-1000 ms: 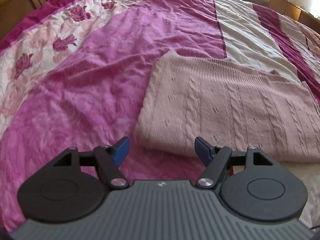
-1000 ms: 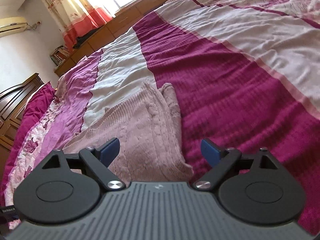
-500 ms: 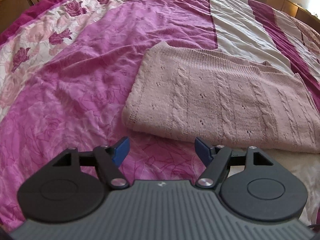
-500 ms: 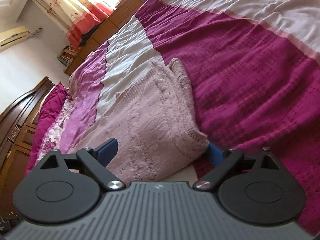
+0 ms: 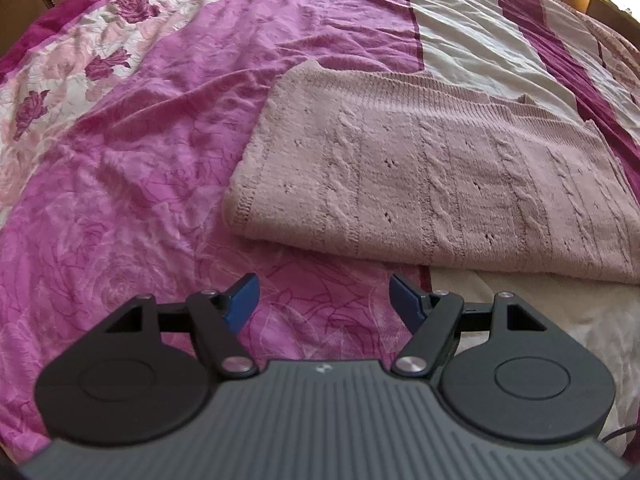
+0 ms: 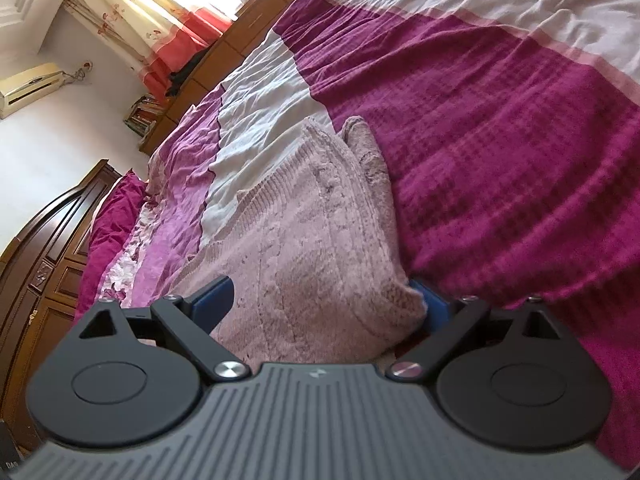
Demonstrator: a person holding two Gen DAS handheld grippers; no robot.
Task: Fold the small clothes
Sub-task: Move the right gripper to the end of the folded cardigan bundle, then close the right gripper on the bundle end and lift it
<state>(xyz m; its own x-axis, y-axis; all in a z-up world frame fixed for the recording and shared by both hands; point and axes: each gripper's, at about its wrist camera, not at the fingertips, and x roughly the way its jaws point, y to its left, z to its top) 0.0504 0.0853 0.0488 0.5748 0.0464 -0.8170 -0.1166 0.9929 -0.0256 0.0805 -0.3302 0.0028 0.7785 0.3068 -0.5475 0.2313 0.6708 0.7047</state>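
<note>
My right gripper (image 6: 324, 300) stands wide open astride the near corner of the pink sweater (image 6: 316, 248), not yet clamped. My left gripper (image 5: 322, 300) is open and empty, the sweater (image 5: 432, 184) lying at one o'clock on the bedspread (image 5: 132, 168), folded to a rectangle; I judge further folds remain.

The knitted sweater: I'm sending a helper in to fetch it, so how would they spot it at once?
Look at the big bed with its bedspread in magenta, pink and white stripes. The knitted sweater lies folded flat on it, across the pink and white bands. It is the only dusty-pink cable-knit piece, thick and ribbed, unlike the smooth printed cloth around it.
</note>
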